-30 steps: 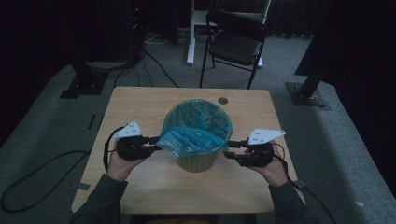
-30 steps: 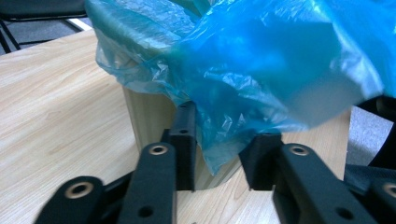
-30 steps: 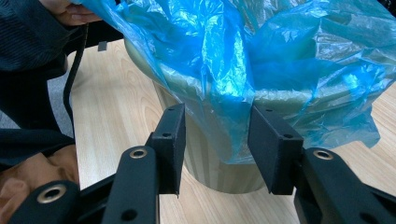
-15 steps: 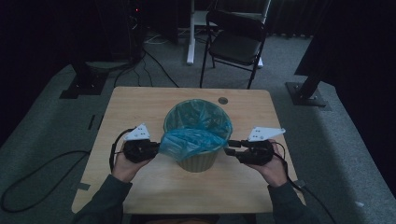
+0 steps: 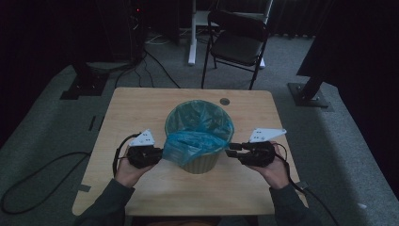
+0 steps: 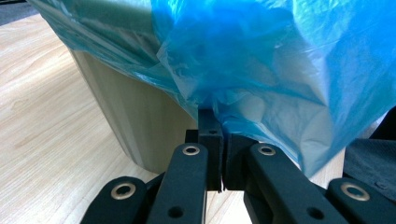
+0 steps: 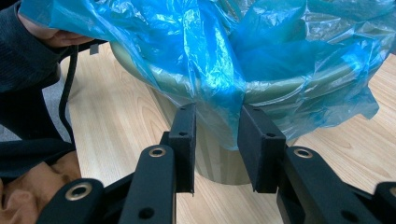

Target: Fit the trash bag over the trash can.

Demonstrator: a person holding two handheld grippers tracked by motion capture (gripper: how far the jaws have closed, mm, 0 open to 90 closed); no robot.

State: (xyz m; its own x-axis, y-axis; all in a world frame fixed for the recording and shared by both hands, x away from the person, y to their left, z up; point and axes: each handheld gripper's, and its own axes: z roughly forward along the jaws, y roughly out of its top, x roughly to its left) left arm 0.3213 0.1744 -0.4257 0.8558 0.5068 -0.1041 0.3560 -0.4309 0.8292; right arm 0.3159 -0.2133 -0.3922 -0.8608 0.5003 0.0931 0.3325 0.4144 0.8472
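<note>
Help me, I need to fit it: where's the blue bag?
In the high view the blue bag lines the bin at the table's centre, its front edge draped over the near rim.

A wooden table (image 5: 141, 113) lies under both claws. Well beyond them, past its far edge, stands a black folding chair (image 5: 237, 44), with a white post (image 5: 193, 33) to its left. A small round hole (image 5: 225, 101) sits ahead of the right claw. Cables (image 5: 155, 61) cross the grey carpet (image 5: 56, 122) far beyond the left claw.
</note>
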